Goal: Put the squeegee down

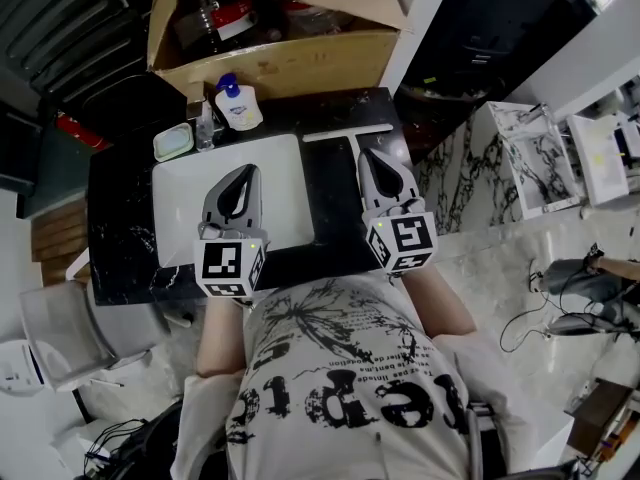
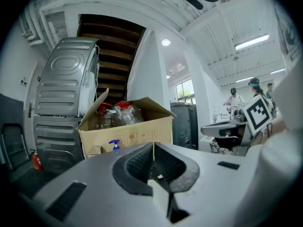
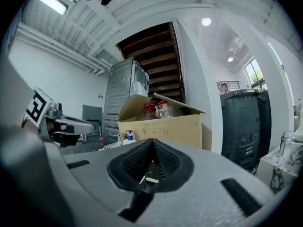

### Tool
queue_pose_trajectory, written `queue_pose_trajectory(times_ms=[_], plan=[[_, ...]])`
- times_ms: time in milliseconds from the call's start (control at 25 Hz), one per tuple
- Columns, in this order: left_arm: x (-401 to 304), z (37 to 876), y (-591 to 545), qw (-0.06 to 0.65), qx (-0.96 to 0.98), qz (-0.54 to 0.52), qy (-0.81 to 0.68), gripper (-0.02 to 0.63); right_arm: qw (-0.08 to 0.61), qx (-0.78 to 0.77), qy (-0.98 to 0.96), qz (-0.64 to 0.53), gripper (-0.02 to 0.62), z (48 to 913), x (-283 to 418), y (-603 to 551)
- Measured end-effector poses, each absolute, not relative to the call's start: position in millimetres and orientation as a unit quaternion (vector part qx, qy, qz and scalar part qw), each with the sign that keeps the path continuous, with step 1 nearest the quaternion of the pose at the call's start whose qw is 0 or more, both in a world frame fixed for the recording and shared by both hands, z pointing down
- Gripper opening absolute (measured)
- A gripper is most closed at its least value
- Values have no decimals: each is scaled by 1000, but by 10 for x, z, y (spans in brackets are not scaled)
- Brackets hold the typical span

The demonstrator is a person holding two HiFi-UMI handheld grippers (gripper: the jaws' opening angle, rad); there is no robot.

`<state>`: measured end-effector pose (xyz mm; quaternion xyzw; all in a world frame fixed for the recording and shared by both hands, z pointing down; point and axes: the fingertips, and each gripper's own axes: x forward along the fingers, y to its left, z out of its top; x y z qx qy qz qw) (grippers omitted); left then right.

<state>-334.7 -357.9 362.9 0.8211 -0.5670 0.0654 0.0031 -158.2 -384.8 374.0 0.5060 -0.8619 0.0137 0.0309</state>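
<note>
The squeegee (image 1: 348,132) lies flat on the black marble counter (image 1: 120,208), its pale blade crosswise behind the sink's right corner and its handle pointing back at me. My right gripper (image 1: 366,154) hovers level just behind that handle; its jaws are shut with nothing between them, as the right gripper view (image 3: 152,143) also shows. My left gripper (image 1: 243,171) is held over the white sink basin (image 1: 175,238), jaws shut and empty, their tips meeting in the left gripper view (image 2: 153,146).
An open cardboard box (image 1: 270,58) with bottles stands behind the counter. A blue-capped bottle (image 1: 238,104), a faucet (image 1: 203,120) and a small green tray (image 1: 172,143) sit at the sink's back left. A white marble-patterned unit (image 1: 530,158) stands to the right.
</note>
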Motion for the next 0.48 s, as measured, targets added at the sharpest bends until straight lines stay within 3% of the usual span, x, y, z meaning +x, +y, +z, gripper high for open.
queue_pose_trajectory(times_ms=[480], plan=[[-3179, 3628, -3495, -16, 840, 74, -538, 12, 29, 477, -878, -3, -9, 3652, -1679, -3720]])
